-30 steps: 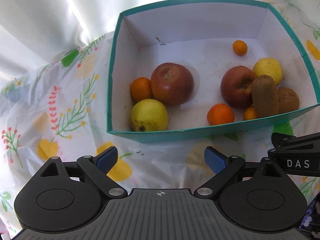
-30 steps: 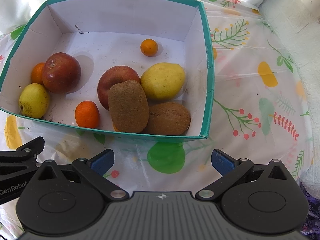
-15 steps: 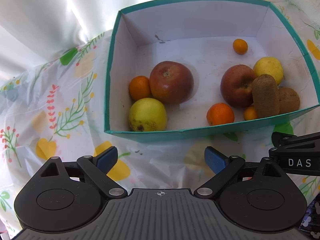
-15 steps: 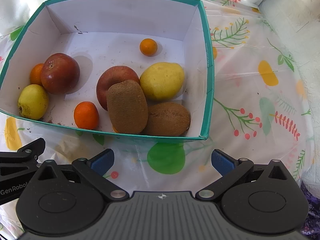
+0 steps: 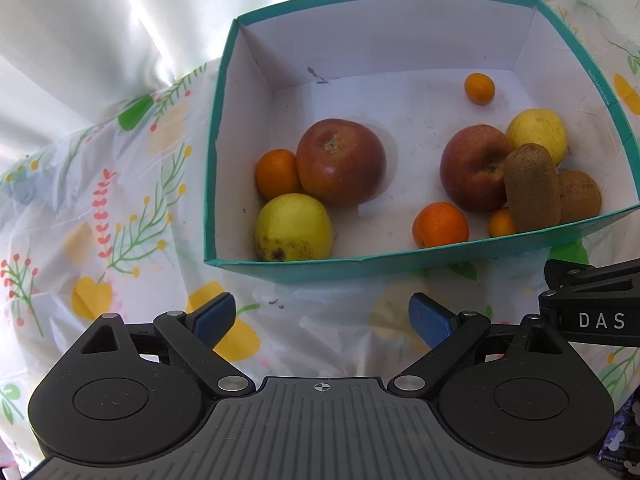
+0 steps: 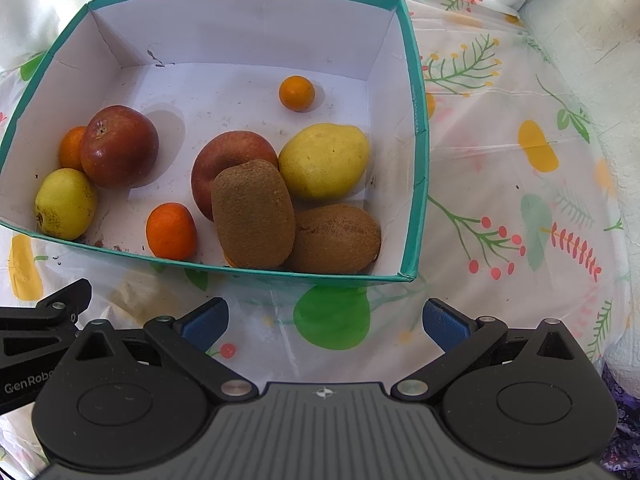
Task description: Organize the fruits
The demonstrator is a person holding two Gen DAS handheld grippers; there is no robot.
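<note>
A teal box (image 5: 218, 136) (image 6: 416, 120) with a white inside holds all the fruit. On its left are a red apple (image 5: 340, 162) (image 6: 118, 146), a yellow pear (image 5: 294, 227) (image 6: 66, 203) and an orange (image 5: 277, 174). On its right are a second apple (image 5: 474, 166), a yellow pear (image 6: 324, 160), two kiwis (image 6: 252, 214) (image 6: 340, 238) and small oranges (image 6: 171, 231) (image 6: 297, 93). My left gripper (image 5: 322, 318) and right gripper (image 6: 325, 320) are open and empty, side by side in front of the box's near wall.
The box stands on a floral plastic tablecloth (image 5: 120, 208) (image 6: 520, 184). White curtains (image 5: 100, 40) hang behind. A white wall (image 6: 600, 40) is at the right.
Both views have shifted slightly; the box sits a little further right in the left wrist view. The fruit has not moved and both grippers stay open.
</note>
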